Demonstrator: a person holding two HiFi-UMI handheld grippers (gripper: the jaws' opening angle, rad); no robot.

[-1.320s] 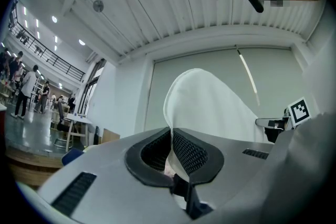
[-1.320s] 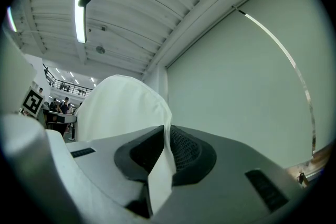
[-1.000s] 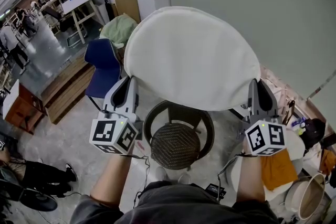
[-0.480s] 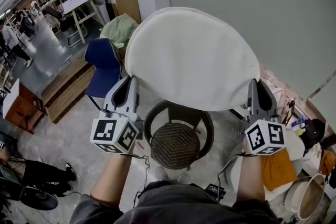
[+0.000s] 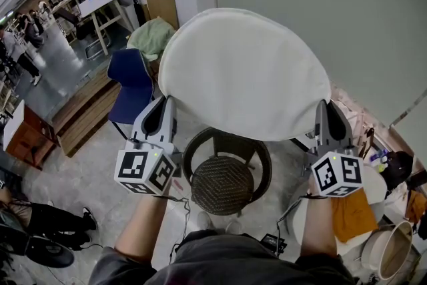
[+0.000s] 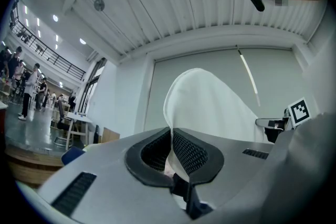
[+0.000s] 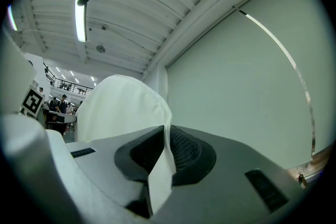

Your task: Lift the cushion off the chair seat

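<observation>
1. Floor [image 5: 87,167]: grey concrete. Standing on it are a round chair [image 5: 189,160], a blue chair [image 5: 132,82], wooden steps [image 5: 83,115] and a white table [image 5: 101,5].
2. Round chair: its woven seat [image 5: 222,185] is in plain view.

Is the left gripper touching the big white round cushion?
Touching. The left gripper view shows the left gripper shut on the big white round cushion, with the cloth edge pinched between its pads.

Left gripper [image 5: 165,103] and right gripper [image 5: 328,107], apart on 2 outstretched forearms [image 5: 143,227], clamp the cushion [image 5: 247,70] edge, seemingly tilted slightly upward.
</observation>
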